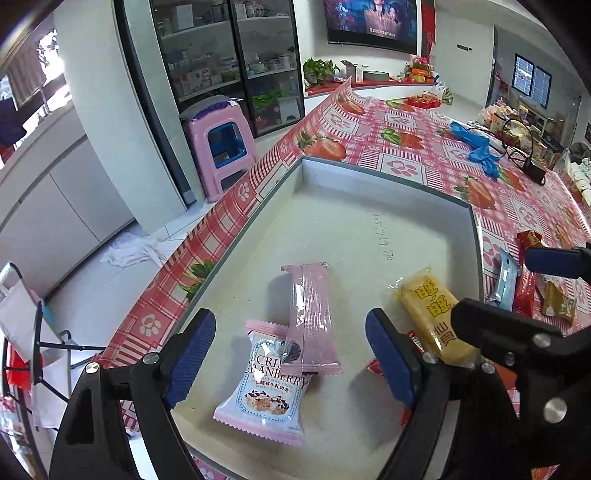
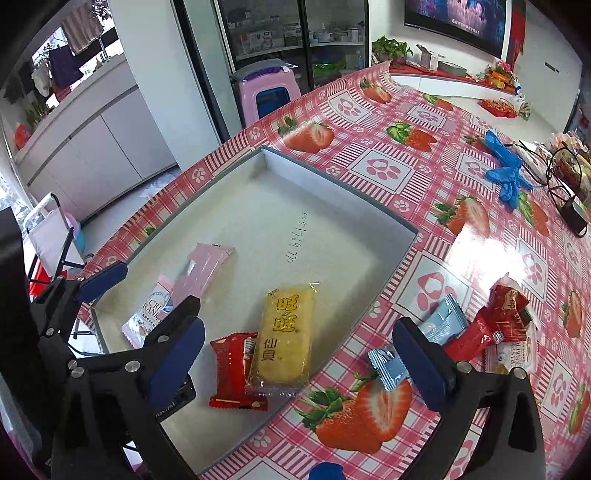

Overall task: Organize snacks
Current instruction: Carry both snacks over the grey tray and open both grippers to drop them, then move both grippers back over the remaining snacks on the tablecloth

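Your left gripper (image 1: 291,354) gapes empty over the cranberry crisp packet (image 1: 264,398); your right gripper (image 2: 295,358), equally wide, straddles the yellow rice-cracker pack (image 2: 286,339), ready to sort.

Both wrist views over tray (image 1: 369,173)

A glass-door cabinet (image 1: 229,62) with stocked shelves stands at the far wall, a pink stool (image 1: 221,147) on the pale tiled floor (image 1: 92,288) in front of it. White cupboards (image 2: 99,155) run along the left under a bright window (image 2: 74,40). A TV (image 1: 373,22) hangs far right above a low shelf with a plant (image 1: 319,70). A white cloth (image 1: 133,253) lies on the floor.
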